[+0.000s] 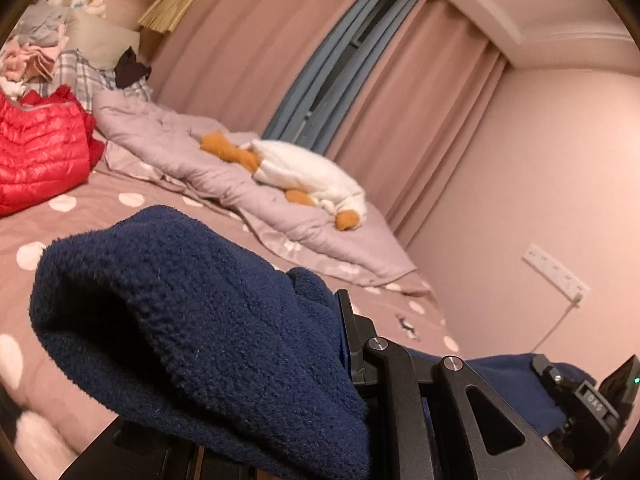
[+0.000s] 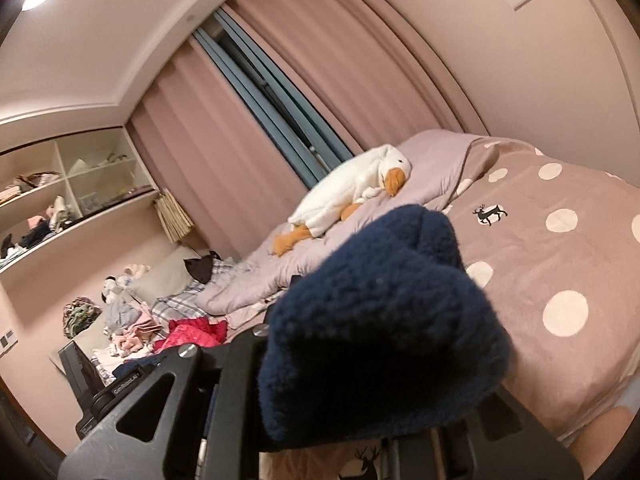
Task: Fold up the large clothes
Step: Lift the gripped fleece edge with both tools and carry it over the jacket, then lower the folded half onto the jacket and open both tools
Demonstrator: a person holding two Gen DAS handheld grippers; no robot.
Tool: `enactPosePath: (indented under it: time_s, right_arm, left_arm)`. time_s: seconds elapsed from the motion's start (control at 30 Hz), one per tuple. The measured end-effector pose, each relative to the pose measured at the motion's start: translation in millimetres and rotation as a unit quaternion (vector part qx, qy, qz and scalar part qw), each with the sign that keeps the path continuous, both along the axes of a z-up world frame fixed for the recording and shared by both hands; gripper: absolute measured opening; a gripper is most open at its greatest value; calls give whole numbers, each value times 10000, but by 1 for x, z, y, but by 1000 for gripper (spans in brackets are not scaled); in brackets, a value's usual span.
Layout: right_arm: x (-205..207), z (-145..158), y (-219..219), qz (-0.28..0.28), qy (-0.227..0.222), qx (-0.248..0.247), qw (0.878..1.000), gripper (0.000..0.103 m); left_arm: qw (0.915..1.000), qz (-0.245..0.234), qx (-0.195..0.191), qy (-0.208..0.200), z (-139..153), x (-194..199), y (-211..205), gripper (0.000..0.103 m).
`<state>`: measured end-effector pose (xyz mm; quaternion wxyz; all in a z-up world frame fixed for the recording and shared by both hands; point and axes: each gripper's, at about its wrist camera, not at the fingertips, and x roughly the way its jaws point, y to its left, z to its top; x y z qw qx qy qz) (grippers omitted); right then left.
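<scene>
both claws are clamped tight on the navy fleece garment [image 1: 192, 320], left gripper [image 1: 348, 364] and right gripper [image 2: 288, 364] holding it up over the polka-dot bed [image 2: 560, 248], goose plush [image 1: 308, 172] at 12 o'clock, so it looks like the lift-and-spread step, laying it flat comes next

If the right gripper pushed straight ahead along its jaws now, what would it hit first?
Apart from the navy fleece garment bunched in the right gripper, probably the lilac duvet near the plush goose; depth is unclear.
</scene>
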<state>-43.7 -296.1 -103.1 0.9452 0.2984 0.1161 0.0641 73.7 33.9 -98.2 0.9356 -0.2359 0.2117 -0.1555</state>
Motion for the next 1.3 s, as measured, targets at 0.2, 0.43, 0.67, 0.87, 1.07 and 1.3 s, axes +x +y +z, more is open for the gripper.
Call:
enactPosePath:
  time_s: [0.2, 0.43, 0.67, 0.87, 1.07, 1.3]
  right_arm:
    - [54, -3, -8, -67, 535, -78, 9985, 18]
    - [119, -27, -32, 15, 1291, 337, 9911, 18]
    - [182, -59, -38, 85, 2062, 257, 9781, 17]
    - [203, -105, -37, -87, 2444, -263, 9693, 20]
    - [203, -122, -40, -175, 2370, -866, 9675, 20]
    - [209, -122, -47, -112, 2216, -908, 9708, 26]
  left_arm:
    - [9987, -31, 288, 421, -10, 48, -16, 15]
    - [9945, -224, 314, 974, -33, 101, -28, 15]
    - [9854, -202, 63, 1692, -89, 143, -27, 16]
    - [9826, -261, 936, 1584, -127, 144, -41, 25]
    - [9799, -257, 1278, 1510, -128, 161, -50, 25]
    - [9824, -290, 1098, 1481, -134, 169, -46, 29]
